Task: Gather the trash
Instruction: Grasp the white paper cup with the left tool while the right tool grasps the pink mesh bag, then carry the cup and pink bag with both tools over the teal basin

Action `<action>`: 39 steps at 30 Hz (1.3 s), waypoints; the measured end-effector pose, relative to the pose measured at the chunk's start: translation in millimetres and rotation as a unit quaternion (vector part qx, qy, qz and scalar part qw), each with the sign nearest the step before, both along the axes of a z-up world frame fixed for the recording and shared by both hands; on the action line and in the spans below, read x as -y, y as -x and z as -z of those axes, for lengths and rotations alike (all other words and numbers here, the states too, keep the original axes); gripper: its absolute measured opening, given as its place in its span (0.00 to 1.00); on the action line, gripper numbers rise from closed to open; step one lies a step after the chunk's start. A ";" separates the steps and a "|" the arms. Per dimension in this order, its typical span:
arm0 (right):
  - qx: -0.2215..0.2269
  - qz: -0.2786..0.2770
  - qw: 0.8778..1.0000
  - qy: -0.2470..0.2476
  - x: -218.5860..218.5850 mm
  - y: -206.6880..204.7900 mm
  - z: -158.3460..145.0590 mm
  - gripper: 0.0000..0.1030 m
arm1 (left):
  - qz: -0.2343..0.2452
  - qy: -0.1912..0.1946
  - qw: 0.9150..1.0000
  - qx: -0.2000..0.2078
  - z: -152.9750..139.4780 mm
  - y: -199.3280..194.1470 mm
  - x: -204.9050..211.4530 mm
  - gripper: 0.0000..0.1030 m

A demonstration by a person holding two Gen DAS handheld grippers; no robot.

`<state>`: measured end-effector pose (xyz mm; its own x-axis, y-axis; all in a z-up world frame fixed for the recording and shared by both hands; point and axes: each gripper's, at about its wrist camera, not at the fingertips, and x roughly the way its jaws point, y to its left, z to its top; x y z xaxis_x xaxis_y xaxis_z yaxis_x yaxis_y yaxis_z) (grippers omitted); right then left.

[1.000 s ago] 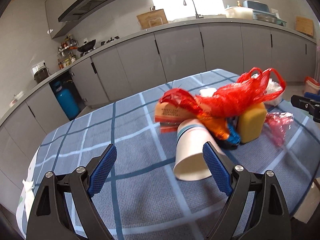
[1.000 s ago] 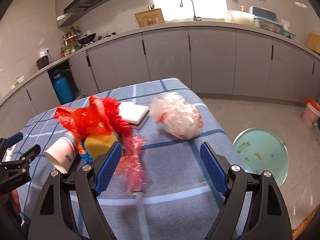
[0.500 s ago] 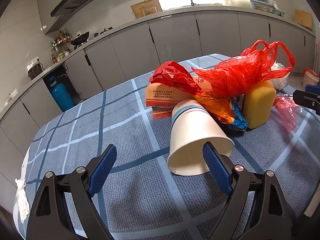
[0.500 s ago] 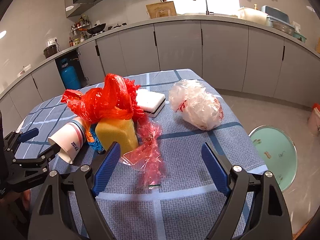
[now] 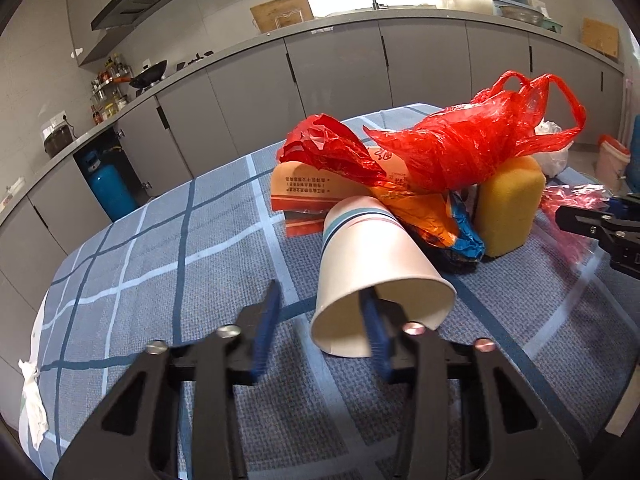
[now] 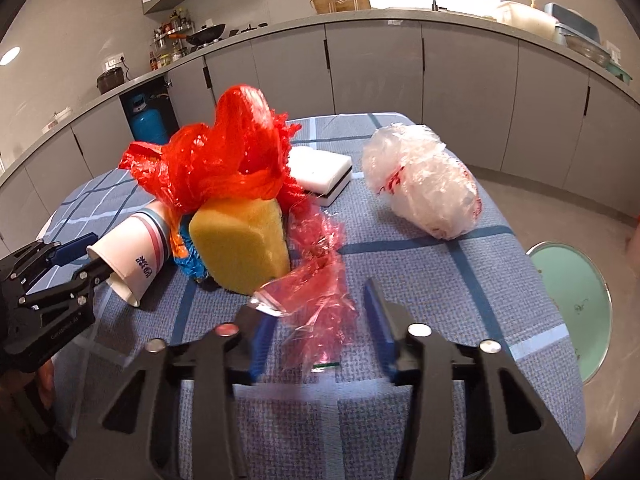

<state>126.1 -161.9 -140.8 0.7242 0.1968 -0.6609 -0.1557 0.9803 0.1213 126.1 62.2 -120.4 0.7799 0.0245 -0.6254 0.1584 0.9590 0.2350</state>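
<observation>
A: Left wrist view: paper cup (image 5: 376, 264) lies on its side on the checked tablecloth (image 5: 160, 264), mouth toward the camera. Left gripper (image 5: 320, 332) straddles the rim, 1 finger inside the mouth, 1 outside. Jaws have just been closing; a gap remains on the outer side, so I can't confirm a pinch.

B: Rim grip makes sense, I'd judge: a cup on its side offers only its wall edge. And the right?

A: Right wrist view: right gripper (image 6: 316, 328) is down over the pink cellophane wrapper (image 6: 316, 280), which sits between its fingers, just beside the yellow sponge (image 6: 244, 248). Jaws have just been closing here too; pads not visibly pressing yet.

B: Rest of the trash?

A: Red plastic bag (image 6: 216, 164) drapes over the sponge and cup base. White bag (image 6: 424, 184) lies apart, toward the table's far right; white sponge (image 6: 320, 172) behind.

B: Hidden?

A: Orange-and-blue wrapper (image 5: 444, 228) is mostly buried under the red bag. Green bin (image 6: 568, 304) on the floor is cut off by the table edge. Wrapper's near end blurs.
</observation>
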 end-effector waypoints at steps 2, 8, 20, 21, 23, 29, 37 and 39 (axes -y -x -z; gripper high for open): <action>0.001 -0.003 1.000 0.000 -0.9 0.7 0.2 0.25 | 0.003 0.004 1.000 -0.004 0.3 0.5 -0.4 0.18; 0.010 -0.008 1.000 -0.008 0.4 8.4 -3.7 0.18 | -0.001 0.007 1.000 -0.005 -1.0 7.7 -3.1 0.04; 0.047 0.009 0.999 -0.014 13.9 29.5 -29.1 0.17 | -0.017 0.001 0.999 0.047 -35.4 36.5 -5.2 0.04; 0.050 0.011 0.999 -0.015 15.7 31.3 -31.2 0.17 | -0.019 0.000 0.998 0.052 -39.1 39.3 -5.7 0.04; 0.055 0.014 0.998 -0.019 19.3 34.6 -35.4 0.17 | -0.021 0.002 0.998 0.058 -46.4 42.1 -8.9 0.04; 0.069 0.022 0.997 -0.023 25.3 43.5 -44.8 0.17 | -0.028 0.002 0.996 0.079 -65.8 50.3 -11.6 0.04; 0.083 0.039 0.995 -0.028 39.8 46.6 -55.9 0.17 | -0.003 0.001 0.994 0.105 -87.4 46.1 6.0 0.04; 0.086 0.045 0.995 -0.029 45.7 46.9 -58.3 0.17 | 0.007 0.002 0.994 0.112 -92.7 42.9 14.2 0.04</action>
<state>79.2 -207.6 -82.5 0.8423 0.1601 -0.5146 -0.0907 0.9833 0.1575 83.2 48.1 -27.7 0.8995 0.0109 -0.4368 0.1158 0.9580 0.2623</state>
